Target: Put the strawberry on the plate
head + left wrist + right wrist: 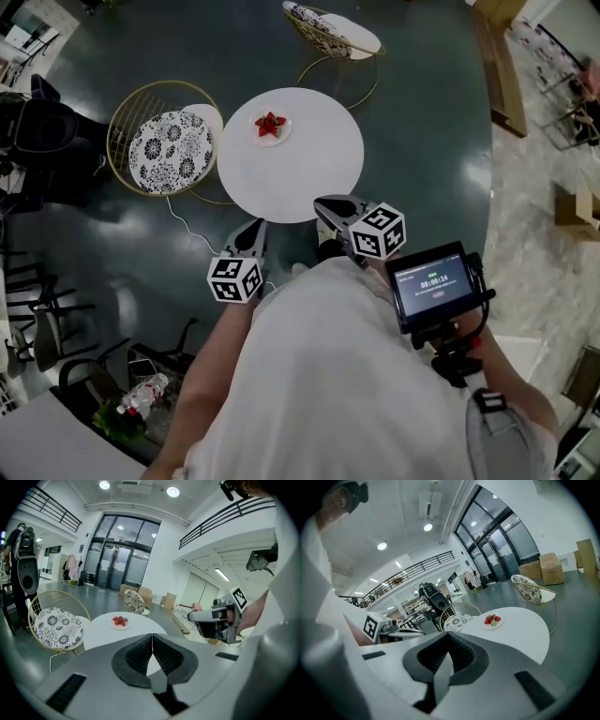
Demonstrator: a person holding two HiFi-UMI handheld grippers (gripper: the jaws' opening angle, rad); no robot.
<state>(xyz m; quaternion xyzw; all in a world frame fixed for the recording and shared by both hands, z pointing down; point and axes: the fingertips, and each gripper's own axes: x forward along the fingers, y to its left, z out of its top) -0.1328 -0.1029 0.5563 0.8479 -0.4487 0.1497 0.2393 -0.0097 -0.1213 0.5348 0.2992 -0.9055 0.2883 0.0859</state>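
The strawberry (270, 123) already sits on the small white plate (282, 140), which lies toward the far side of the round white table (300, 178), nearer the chair with the patterned cushion (169, 150). The person stands back from the table's near edge, holding both tools out at waist height and pointing toward it. The left gripper (255, 226) is off the table edge over the dark floor, its jaws pressed together with nothing between them. The right gripper (324, 202) reaches just over the near rim, jaws likewise closed and empty. Both tips are well apart from the plate, with bare tabletop between them and the fruit.
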